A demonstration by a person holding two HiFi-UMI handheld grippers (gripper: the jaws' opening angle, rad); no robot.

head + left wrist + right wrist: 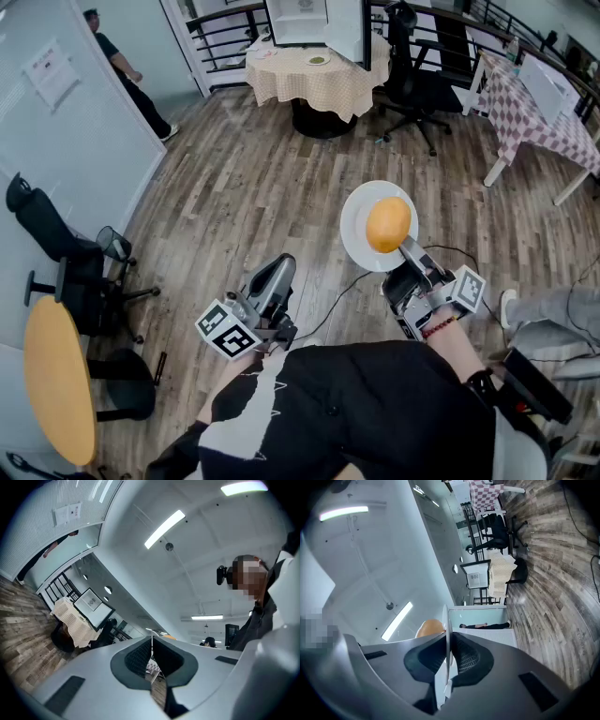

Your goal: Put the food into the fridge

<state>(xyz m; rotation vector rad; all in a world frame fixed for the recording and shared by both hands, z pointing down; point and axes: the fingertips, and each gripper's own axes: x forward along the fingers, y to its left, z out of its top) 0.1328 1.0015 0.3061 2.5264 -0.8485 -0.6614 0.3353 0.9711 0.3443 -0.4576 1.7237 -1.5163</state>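
A white plate [356, 225] carries an orange-brown round bun [387, 223], and I hold it out over the wooden floor. My right gripper [405, 246] is shut on the plate's near rim. In the right gripper view the plate [446, 620] stands edge-on between the pads, and the bun [430, 627] peeks out to its left. My left gripper [281, 267] hangs lower left of the plate, shut with nothing in it; its jaws [151, 641] meet at the tips. A small fridge [314, 21] with its door open stands on the far cloth-covered table [319, 84].
A small plate of green food [318, 60] lies beside the fridge. A black office chair [417, 80] stands right of that table and checked tables [544, 112] at the far right. Another chair [70, 262] and a round yellow table [56, 384] are left. A person [122, 66] stands far left. A cable [347, 295] crosses the floor.
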